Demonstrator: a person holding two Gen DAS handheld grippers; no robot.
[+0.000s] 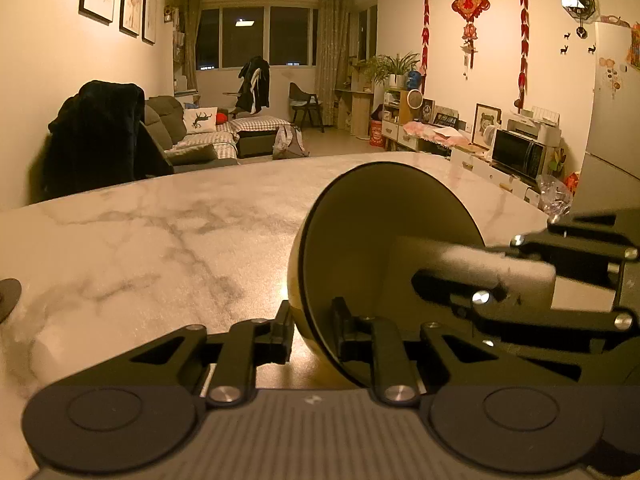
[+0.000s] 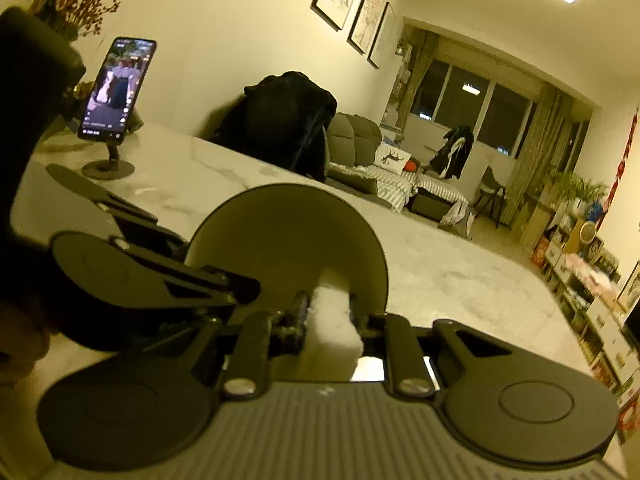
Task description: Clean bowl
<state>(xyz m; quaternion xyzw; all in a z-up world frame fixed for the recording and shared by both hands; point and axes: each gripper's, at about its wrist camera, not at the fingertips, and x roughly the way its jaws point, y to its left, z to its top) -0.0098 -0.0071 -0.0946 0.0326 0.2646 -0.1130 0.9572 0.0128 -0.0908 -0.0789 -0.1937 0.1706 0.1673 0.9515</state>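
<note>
Hiding bowl [image 2: 288, 240] bottom — sponge [image 2: 334, 328] in right claw [image 2: 330, 312]

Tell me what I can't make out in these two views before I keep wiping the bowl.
- Sponge tip against the bowl: right wrist view, its own body hides it; left wrist view, blurred.
- Bowl underside and footing on the table: left wrist view, left claw covers it.
- Dirt inside the bowl: too dim in both views.
- Phone screen: too small.
</note>
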